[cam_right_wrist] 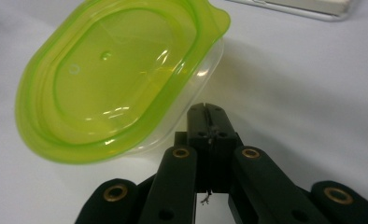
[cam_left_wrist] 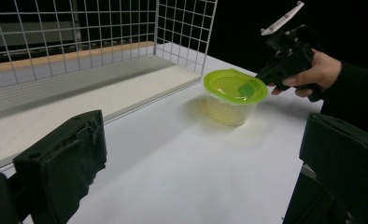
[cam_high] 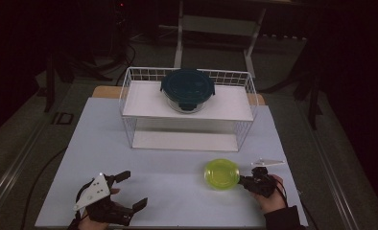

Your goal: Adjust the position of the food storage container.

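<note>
The green-lidded tub (cam_high: 221, 173) stands upright on the white table (cam_high: 177, 187), in front of the wire shelf rack (cam_high: 187, 112) and toward that rack's right end, with open tabletop between the two. From above its lid looks nearly round; the right gripper view shows it as a slight oval with a small pull tab (cam_right_wrist: 218, 18) at the far end, so the long axis runs away from that gripper, more or less toward the rack. The right gripper (cam_high: 247, 181) sits just right of the tub, its jaws pressed together with nothing between them and their tip at the tub's clear wall just under the lid's rim — whether it touches I cannot tell. The left gripper view gives what the high view does not: the tub's clear lower body (cam_left_wrist: 229, 112) and the right gripper's tip lying over the lid's edge. The left gripper (cam_high: 127, 189) rests well to the left of the tub, near the table's front edge, its jaws spread wide and empty. Up on the rack's upper shelf, well behind the tub, stands a round container with a dark teal lid (cam_high: 187, 88). Bare table lies left of the tub — less room to its right, where the table's edge is near.
</note>
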